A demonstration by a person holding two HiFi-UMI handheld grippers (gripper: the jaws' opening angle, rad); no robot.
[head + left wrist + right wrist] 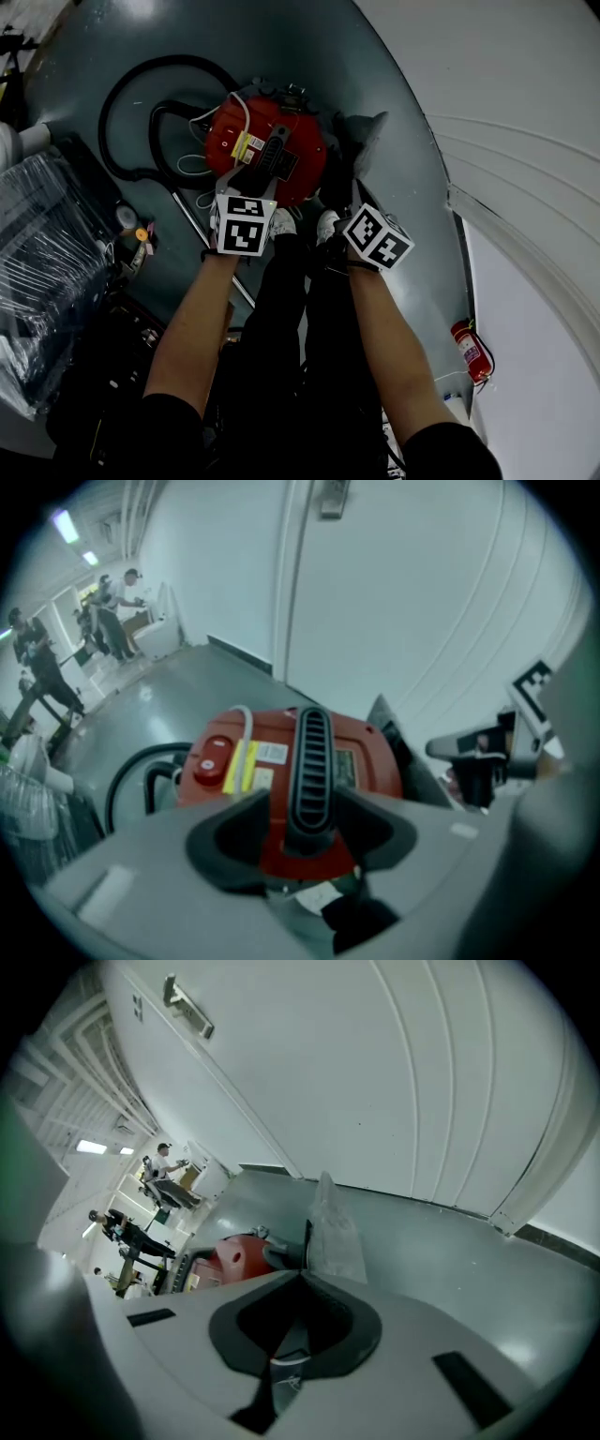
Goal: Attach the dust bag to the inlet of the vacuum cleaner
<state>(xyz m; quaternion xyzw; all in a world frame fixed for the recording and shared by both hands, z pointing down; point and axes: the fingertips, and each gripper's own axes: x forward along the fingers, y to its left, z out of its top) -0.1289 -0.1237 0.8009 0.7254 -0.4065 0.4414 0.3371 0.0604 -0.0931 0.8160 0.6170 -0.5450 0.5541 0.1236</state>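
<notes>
A red vacuum cleaner (246,120) (370,761) stands on the grey floor. Along its top runs a black ribbed handle (310,761). My left gripper (270,173) (305,829) is over it, open, with one jaw on each side of the handle. The dust bag (364,136) (336,1232), a pale translucent sheet, stands up just right of the vacuum cleaner (234,1255). My right gripper (339,202) (302,1274) is shut on the bag's lower edge, its jaws meeting at the tips. The inlet is hidden.
A black hose (122,103) loops on the floor left of the vacuum. Plastic-wrapped goods (37,262) lie at the far left and a metal rod (192,220) beside them. A curved white wall (525,141) bounds the right, with a fire extinguisher (472,349) at its foot. Distant people (112,611) stand behind.
</notes>
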